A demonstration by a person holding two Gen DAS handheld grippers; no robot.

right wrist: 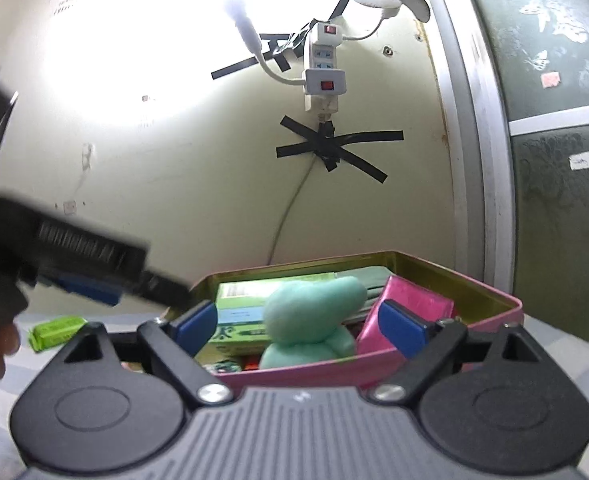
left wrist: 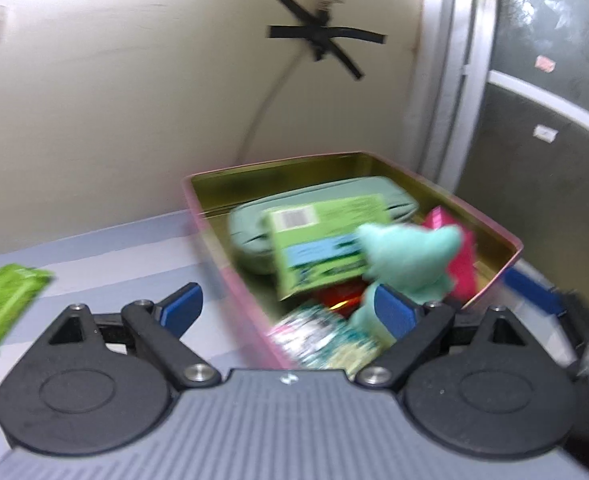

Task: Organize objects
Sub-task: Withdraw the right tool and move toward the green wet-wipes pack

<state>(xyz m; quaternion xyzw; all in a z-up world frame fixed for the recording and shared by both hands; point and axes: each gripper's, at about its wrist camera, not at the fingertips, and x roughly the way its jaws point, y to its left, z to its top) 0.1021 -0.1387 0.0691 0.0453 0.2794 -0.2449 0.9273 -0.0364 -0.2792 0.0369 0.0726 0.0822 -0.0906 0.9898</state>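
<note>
Mostly done: pink metal tin with gold interior [left wrist: 506, 256] already holds the mint plush toy [right wrist: 314, 320], green cardboard box [left wrist: 318, 240], teal pouch [left wrist: 254, 236] and magenta packet [right wrist: 410, 304]. Left gripper [left wrist: 290, 308] and right gripper [right wrist: 302, 322] both spread wide, holding nothing. Remaining, I'd judge: flat green sachet [left wrist: 2, 304] on the blue-striped tabletop [left wrist: 106, 248], well left of the tin.

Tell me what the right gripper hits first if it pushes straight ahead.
Probably the mint plush toy in the pink tin; it sits centred between the open right gripper fingers, though depth is unclear.
</note>
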